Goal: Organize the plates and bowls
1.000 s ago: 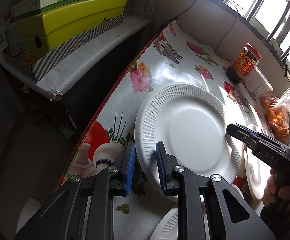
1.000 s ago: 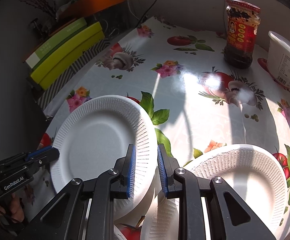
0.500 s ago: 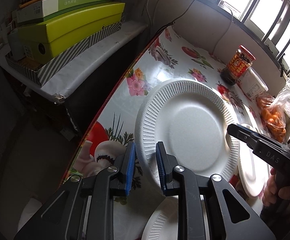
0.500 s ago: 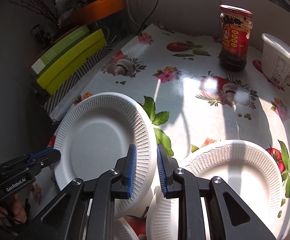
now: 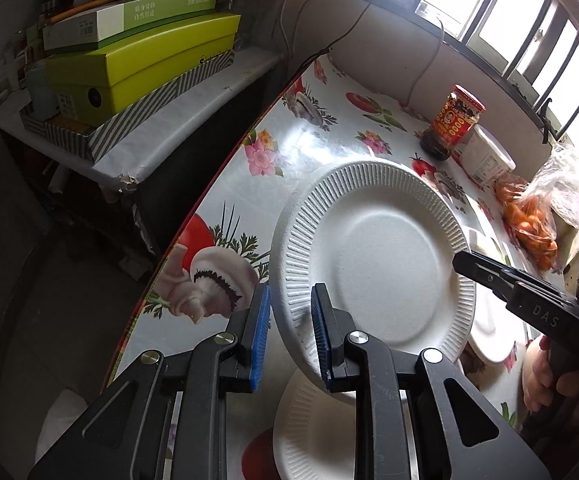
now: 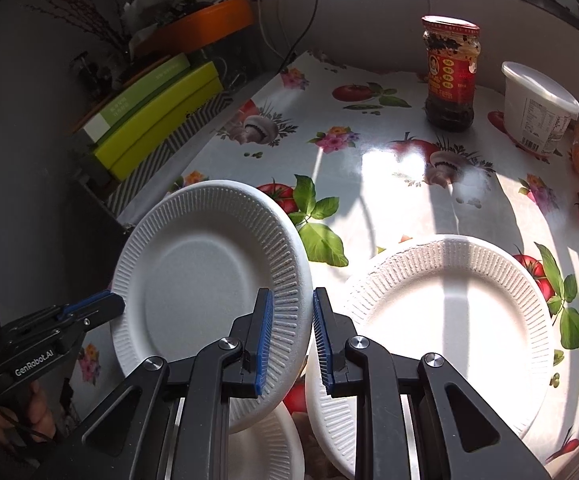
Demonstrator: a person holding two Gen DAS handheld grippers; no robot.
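A white ribbed paper plate point(image 5: 373, 264) point(image 6: 205, 280) is held tilted above the table by both grippers. My left gripper point(image 5: 289, 332) is shut on its near rim; it shows in the right wrist view point(image 6: 109, 304) at the plate's left rim. My right gripper point(image 6: 289, 336) is shut on the opposite rim and shows in the left wrist view point(image 5: 459, 260). A second white plate point(image 6: 449, 320) lies on the table to the right. Another plate point(image 5: 313, 432) point(image 6: 265, 448) lies on the table under the held one.
A floral oilcloth table point(image 6: 369, 168) carries a chilli sauce jar point(image 6: 449, 72), a white tub point(image 6: 537, 108) and a bag of oranges point(image 5: 529, 228) at the back. A side shelf with green boxes point(image 5: 141, 64) stands left of the table's edge.
Both grippers have lifted the plate higher off the table and tilted it. Another plate beneath it has come into view.
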